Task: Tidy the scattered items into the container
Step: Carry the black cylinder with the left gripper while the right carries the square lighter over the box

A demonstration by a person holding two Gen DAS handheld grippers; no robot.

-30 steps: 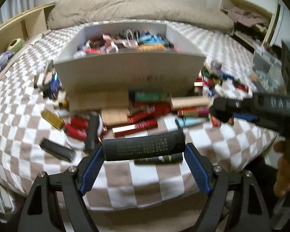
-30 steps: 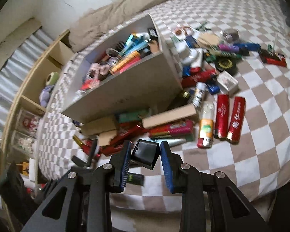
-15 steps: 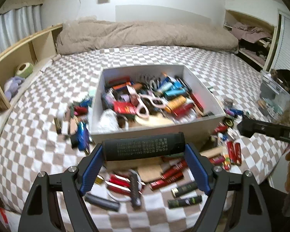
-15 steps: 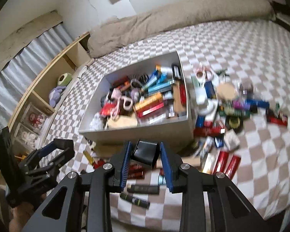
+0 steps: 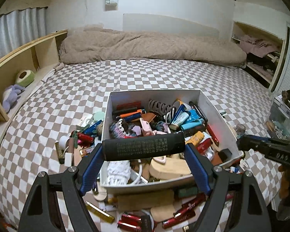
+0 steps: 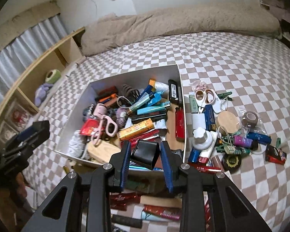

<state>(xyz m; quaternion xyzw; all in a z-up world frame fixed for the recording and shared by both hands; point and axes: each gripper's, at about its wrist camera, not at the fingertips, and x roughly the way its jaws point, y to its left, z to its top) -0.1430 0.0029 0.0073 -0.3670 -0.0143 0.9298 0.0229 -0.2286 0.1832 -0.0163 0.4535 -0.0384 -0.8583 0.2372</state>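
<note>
1. The left tool [image 5: 144,148] clamped a dark printed cylinder [image 5: 144,147] end to end between its blue pads, crosswise at the centre of the left wrist view, over the near half of the white container [image 5: 215,114].
2. The right tool [image 6: 145,154] was closed on a small black box-shaped item [image 6: 146,153], low in the centre of the right wrist view, above the container's [image 6: 181,89] near rim.
3. Both items looked ready to be dropped in, though neither had been released.
4. The container sat on the checkered bed [image 5: 145,77] and was already crowded: tubes, lighters, a pair of pink scissors [image 6: 106,123], a wooden piece and knitted things filled most of it.
5. Much remained outside. Red tubes [image 5: 185,206] and a gold bar lay along the bottom of the left view, below the container's near wall, and a small pile lay at its left side.
6. By my judgement the task was roughly midway, with plenty of trips left.
7. Only the right view showed the large scatter at centre right: white scissors [image 6: 205,98], a wooden disc [image 6: 228,122], a pump bottle [image 6: 205,139], a tape roll [image 6: 250,118] and a round black tin [image 6: 232,160].
8. Only the left view showed the left-side pile, a clear bin at the right edge and the far shelving at upper right.
9. Each view caught the other tool at its edge: right tool [image 5: 268,149] at centre right, left tool [image 6: 27,137] at centre left.
</note>
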